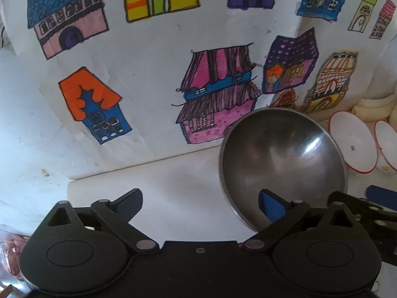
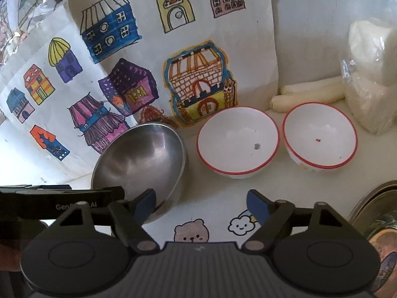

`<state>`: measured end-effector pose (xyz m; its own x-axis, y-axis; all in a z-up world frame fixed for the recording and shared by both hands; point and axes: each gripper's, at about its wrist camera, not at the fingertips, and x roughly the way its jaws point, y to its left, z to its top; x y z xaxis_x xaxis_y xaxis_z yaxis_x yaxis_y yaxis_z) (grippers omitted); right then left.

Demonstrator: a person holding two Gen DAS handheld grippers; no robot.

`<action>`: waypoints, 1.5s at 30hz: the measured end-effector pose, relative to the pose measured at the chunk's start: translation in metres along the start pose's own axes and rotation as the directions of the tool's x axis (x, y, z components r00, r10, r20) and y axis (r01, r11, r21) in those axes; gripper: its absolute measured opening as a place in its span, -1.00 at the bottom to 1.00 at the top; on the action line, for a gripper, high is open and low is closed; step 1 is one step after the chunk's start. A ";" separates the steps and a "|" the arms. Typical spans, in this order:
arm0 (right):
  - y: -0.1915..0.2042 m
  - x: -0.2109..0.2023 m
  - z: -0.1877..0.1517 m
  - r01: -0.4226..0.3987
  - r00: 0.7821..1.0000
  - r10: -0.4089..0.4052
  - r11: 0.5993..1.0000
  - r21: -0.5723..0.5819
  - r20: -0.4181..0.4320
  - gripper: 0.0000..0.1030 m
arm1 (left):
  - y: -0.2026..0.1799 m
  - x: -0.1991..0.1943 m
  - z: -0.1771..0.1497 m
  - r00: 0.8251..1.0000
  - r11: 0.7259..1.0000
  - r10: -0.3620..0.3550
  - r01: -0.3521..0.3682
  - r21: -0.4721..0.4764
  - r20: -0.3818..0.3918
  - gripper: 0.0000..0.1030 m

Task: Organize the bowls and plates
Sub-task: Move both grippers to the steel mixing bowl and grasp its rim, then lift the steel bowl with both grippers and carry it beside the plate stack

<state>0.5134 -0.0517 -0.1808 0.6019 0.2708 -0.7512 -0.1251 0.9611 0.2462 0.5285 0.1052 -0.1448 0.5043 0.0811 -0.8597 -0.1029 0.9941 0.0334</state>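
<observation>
A steel bowl [image 1: 282, 159] stands on the white counter, also in the right wrist view [image 2: 141, 159]. My left gripper [image 1: 201, 203] is open; its right finger pad reaches over the steel bowl's near rim, its left pad is outside. Two white bowls with red rims stand to the right: one [image 2: 238, 139] beside the steel bowl, the other [image 2: 320, 136] further right; both show in the left wrist view [image 1: 352, 141], [image 1: 387, 141]. My right gripper [image 2: 201, 201] is open and empty, in front of the first white bowl. The left gripper's body [image 2: 62, 198] shows at the left.
A paper sheet with coloured house drawings [image 1: 173, 62] stands behind the bowls. White radishes [image 2: 310, 94] and a plastic-wrapped white bundle [image 2: 369, 74] lie at the back right. Stacked steel dishes [image 2: 377, 213] sit at the right edge. A bear and cloud sticker [image 2: 191, 231] marks the counter.
</observation>
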 end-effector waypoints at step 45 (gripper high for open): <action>-0.062 -0.095 -0.055 -0.076 0.986 0.079 0.997 0.023 -0.148 -0.59 | -0.059 -0.057 -0.116 0.945 0.945 -0.323 0.320 -0.066 -0.048 -0.62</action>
<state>0.4204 -0.1335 -0.1588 0.4671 0.3505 -0.8118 -0.1523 0.9363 0.3166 0.4062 0.0341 -0.1570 0.4684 -0.2483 -0.8479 0.0078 0.9608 -0.2771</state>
